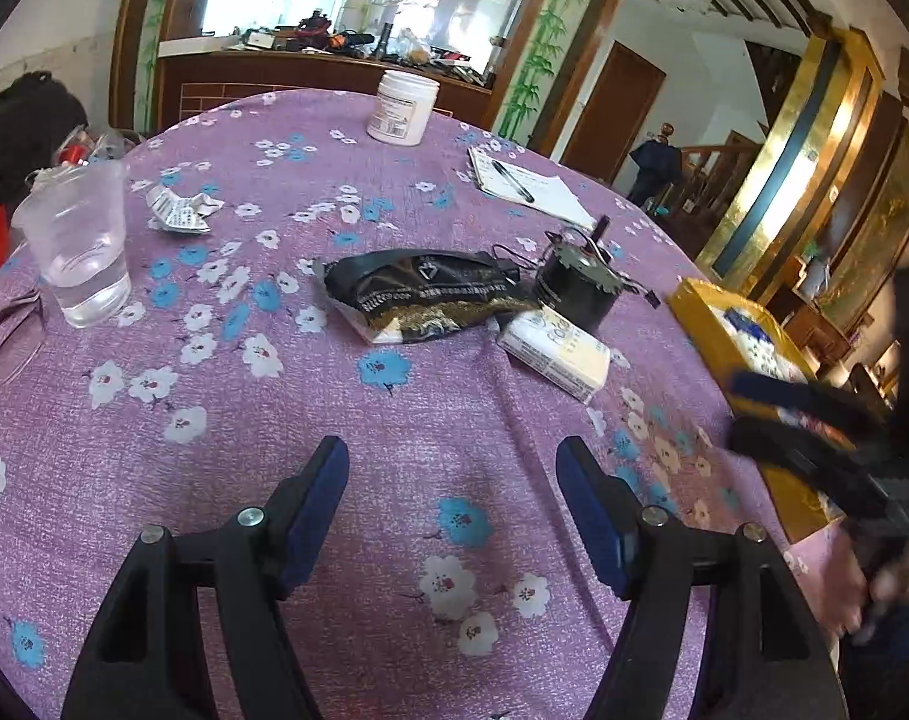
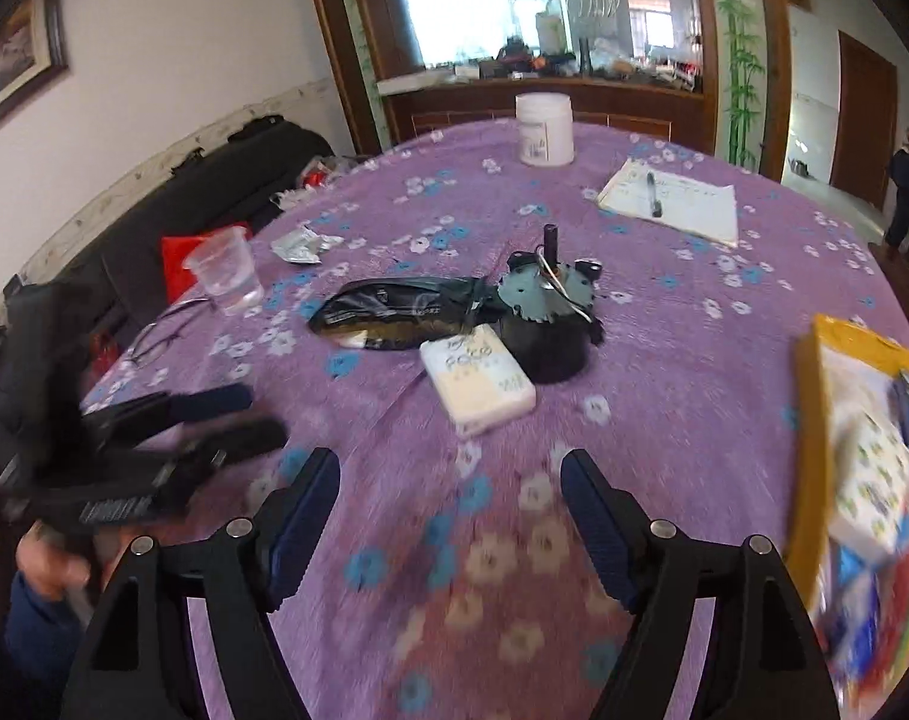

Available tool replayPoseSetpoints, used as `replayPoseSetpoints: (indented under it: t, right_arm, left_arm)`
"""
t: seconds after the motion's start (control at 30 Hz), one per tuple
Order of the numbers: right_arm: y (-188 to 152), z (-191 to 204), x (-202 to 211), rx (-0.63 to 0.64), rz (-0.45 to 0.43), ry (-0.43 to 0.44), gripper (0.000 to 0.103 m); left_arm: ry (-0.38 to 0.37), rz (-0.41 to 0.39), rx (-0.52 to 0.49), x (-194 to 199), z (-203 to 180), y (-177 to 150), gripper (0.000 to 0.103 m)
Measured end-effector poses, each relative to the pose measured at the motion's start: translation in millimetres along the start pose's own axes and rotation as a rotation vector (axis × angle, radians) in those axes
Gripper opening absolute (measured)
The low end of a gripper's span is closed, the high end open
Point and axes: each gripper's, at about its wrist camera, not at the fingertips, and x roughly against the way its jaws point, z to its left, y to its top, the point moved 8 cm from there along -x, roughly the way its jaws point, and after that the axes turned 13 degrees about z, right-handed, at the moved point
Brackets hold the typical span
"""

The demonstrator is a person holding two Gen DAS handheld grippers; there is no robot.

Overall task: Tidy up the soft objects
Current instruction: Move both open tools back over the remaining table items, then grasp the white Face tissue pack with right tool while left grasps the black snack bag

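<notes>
A white tissue pack [image 1: 556, 354] [image 2: 478, 384] lies on the purple flowered tablecloth [image 1: 394, 420]. It sits beside a black snack bag [image 1: 424, 294] [image 2: 394, 312] and against a black motor [image 1: 574, 288] [image 2: 550, 318]. At the table's right edge stands a yellow box [image 1: 694, 300] [image 2: 808, 420] holding several soft printed packs. My left gripper [image 1: 451, 450] hovers open over bare cloth, short of the bag and tissue pack. My right gripper [image 2: 451, 459] is open too, nothing between its fingers, just short of the tissue pack. Each gripper shows blurred in the other's view: right [image 1: 736, 411], left [image 2: 268, 414].
A plastic cup of water [image 1: 76, 252] [image 2: 226, 276], glasses [image 1: 10, 342] and a crumpled wrapper [image 1: 178, 210] lie at the left. At the far side are a white jar [image 1: 403, 108] [image 2: 544, 129] and a notepad with a pen [image 1: 526, 186] [image 2: 676, 204].
</notes>
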Motion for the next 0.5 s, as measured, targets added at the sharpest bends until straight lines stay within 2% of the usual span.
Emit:
replayPoseSetpoints:
  t: [0.07, 0.13, 0.17, 0.23, 0.3, 0.4, 0.43, 0.47, 0.5]
  right_arm:
    - [17.0, -2.2, -20.0, 0.000, 0.027, 0.003, 0.081]
    - [29.1, -8.3, -36.4, 0.009, 0.048, -0.030, 0.081]
    - [35.0, -13.5, -45.2, 0.005, 0.056, -0.055, 0.081]
    - [43.2, -18.0, -58.1, -0.005, 0.072, -0.049, 0.081]
    - [46.5, -20.4, -68.3, -0.005, 0.093, -0.038, 0.081]
    - [48.6, -21.1, -82.4, 0.018, 0.101, -0.074, 0.081]
    - [48.6, -20.9, -84.5, 0.020, 0.096, -0.085, 0.079]
    - [46.7, -21.1, -86.5, 0.025, 0.101, -0.103, 0.062]
    - [42.6, -20.2, -88.9, 0.022, 0.123, -0.091, 0.058]
  left_arm:
    - [0.024, -0.004, -0.038, -0.5, -6.8, 0.2, 0.071]
    - [0.015, -0.007, -0.058, -0.2, -11.1, -1.8, 0.071]
    - [0.011, -0.007, -0.055, 0.5, -11.1, -2.0, 0.071]
    - [-0.001, -0.009, -0.041, 1.6, -8.6, -1.8, 0.071]
    - [-0.010, -0.016, -0.040, 3.2, -8.6, -2.0, 0.071]
    - [-0.013, -0.019, -0.044, 3.4, -9.1, -1.3, 0.071]
    - [-0.013, -0.018, -0.044, 3.1, -9.2, -1.2, 0.071]
    - [-0.013, -0.018, -0.043, 3.4, -9.3, -1.4, 0.071]
    - [-0.014, -0.019, -0.043, 3.7, -9.3, -1.5, 0.071]
